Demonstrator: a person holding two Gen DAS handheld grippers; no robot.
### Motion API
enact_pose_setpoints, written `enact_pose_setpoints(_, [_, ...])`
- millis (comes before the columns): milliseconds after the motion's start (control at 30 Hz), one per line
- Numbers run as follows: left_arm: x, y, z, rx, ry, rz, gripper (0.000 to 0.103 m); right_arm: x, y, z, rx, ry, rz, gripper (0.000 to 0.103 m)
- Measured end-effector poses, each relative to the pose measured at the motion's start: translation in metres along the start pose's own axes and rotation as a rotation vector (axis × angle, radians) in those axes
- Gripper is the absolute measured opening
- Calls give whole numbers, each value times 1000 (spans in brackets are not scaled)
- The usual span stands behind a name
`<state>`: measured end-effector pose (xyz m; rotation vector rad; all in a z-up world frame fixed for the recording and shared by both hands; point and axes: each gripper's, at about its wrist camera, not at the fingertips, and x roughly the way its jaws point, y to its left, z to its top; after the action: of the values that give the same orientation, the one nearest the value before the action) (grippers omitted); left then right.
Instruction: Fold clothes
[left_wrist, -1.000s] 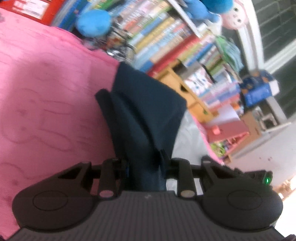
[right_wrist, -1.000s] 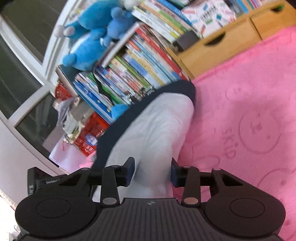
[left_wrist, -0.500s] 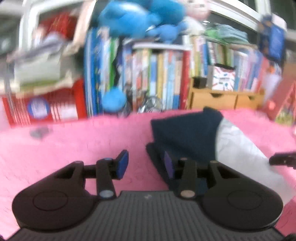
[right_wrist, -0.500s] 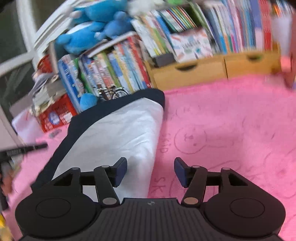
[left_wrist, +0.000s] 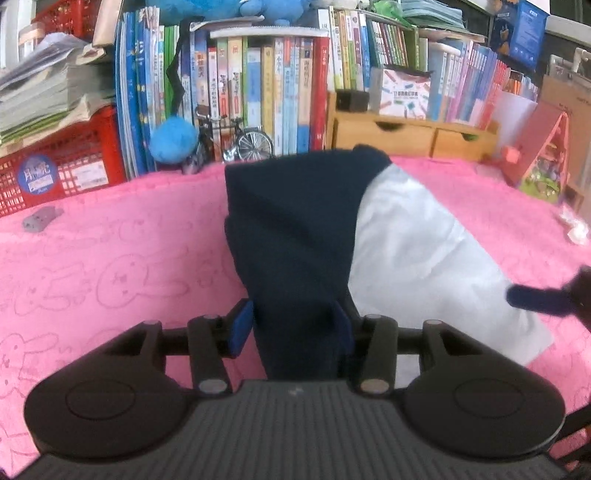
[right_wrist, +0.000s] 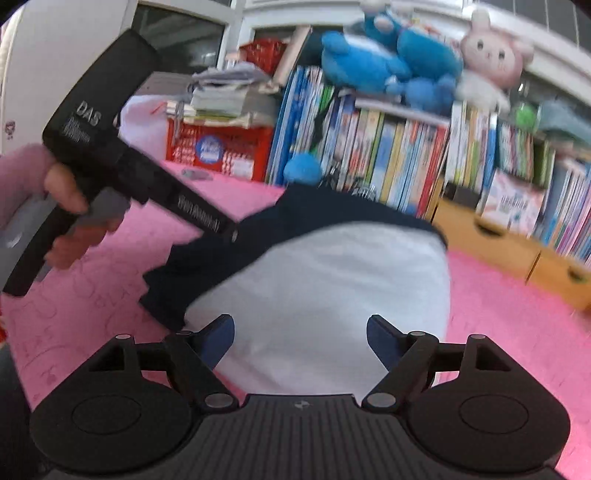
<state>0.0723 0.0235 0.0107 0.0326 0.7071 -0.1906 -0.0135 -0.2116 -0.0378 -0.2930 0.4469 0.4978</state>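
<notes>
Well, reading my two wrist feeds from left to right:

Far left: a red crate (left_wrist: 62, 162) stacked with papers; a small grey object (left_wrist: 41, 218) lies on the pink blanket (left_wrist: 110, 258) before it.
Shelf: upright books (left_wrist: 258, 92), a blue pompom (left_wrist: 173, 140) and a little model bicycle (left_wrist: 240, 142) at their foot.
Left gripper (left_wrist: 291, 325): I see its blue pads either side of the navy fold, the left pad not visibly pressing it, so I cannot tell whether it grips.
Garment (left_wrist: 295, 229): navy part folded over the white part (left_wrist: 417, 251), lying mid-blanket before the books.
Wooden drawers (left_wrist: 413, 136): behind the garment, to the right.
Right gripper (right_wrist: 300, 332): jaws spread wide above the white cloth, gripping nothing.
Person's hand (right_wrist: 70, 206): in my right feed, wrapped round the left tool's handle.
</notes>
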Motion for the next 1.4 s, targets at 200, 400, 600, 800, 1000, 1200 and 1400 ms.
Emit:
enact_pose_setpoints(200, [-4,2,-5,11,4,-1,49,18,23,2,25,67,188,79])
enact_pose_setpoints(400, [-9,13,-14,-5,-16,-16,57,-5,22,11,52,1,321,81])
enact_pose_setpoints(600, [-18,28,-36,-98,-17,-69,59,8,-35,35,179,12,62,80])
enact_pose_setpoints(800, [-18,31,-55,-157,-12,-136,58,101,-69,90,280,122,-10,56])
enact_pose_setpoints(1000, [-21,34,-62,-158,-46,-159,59,213,-29,117,56,291,-133,38])
enact_pose_setpoints(1200, [-24,30,-69,-124,-68,-168,60,203,-10,141,91,224,190,47])
enact_pose_setpoints(1400, [-37,52,-66,-254,-82,-216,62,126,-64,123,144,111,109,67])
